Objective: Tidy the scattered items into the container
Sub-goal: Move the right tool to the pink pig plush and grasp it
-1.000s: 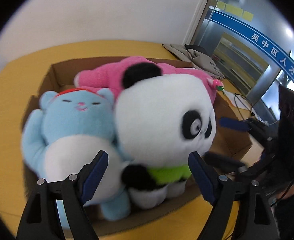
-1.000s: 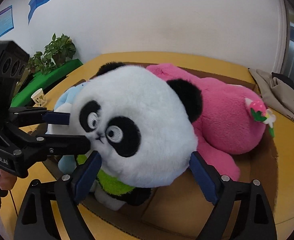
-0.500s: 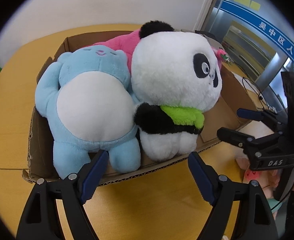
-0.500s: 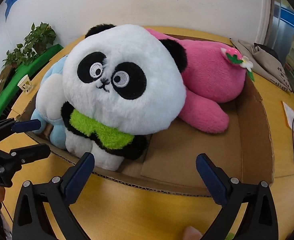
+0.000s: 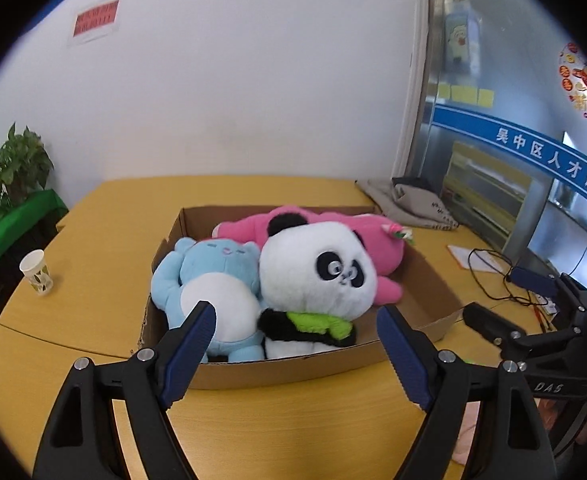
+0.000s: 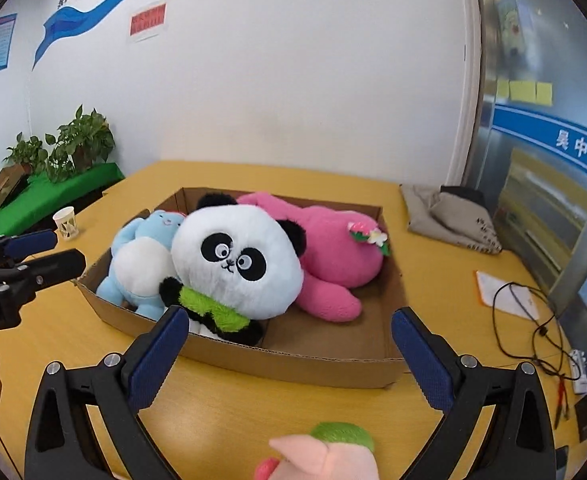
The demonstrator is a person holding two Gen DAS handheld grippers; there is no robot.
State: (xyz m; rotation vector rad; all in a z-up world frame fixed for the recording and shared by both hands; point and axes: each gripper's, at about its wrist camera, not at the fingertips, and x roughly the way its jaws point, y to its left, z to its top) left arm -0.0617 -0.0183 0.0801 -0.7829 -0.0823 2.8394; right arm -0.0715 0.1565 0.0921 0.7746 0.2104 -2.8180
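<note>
Right wrist view: both tongs, left (image 5: 295, 350) & right (image 6: 287, 354), wide apart, empty. Panda plush (image 6: 235, 264) propped upright vs pink plush (image 6: 333, 256) in cardboard box (image 6: 293, 360); peach toy (image 6: 321, 458) left on bench (image 6: 233, 408).

White Chinese characters "吴中区人才服" run along a blue band (image 5: 549, 164) on the glass partition, "DAS" is printed on the right gripper (image 5: 493, 312) body, "oot.AI" shows on the left gripper (image 6: 33, 248) body; red wall notice (image 5: 95, 20) unreadable.
</note>
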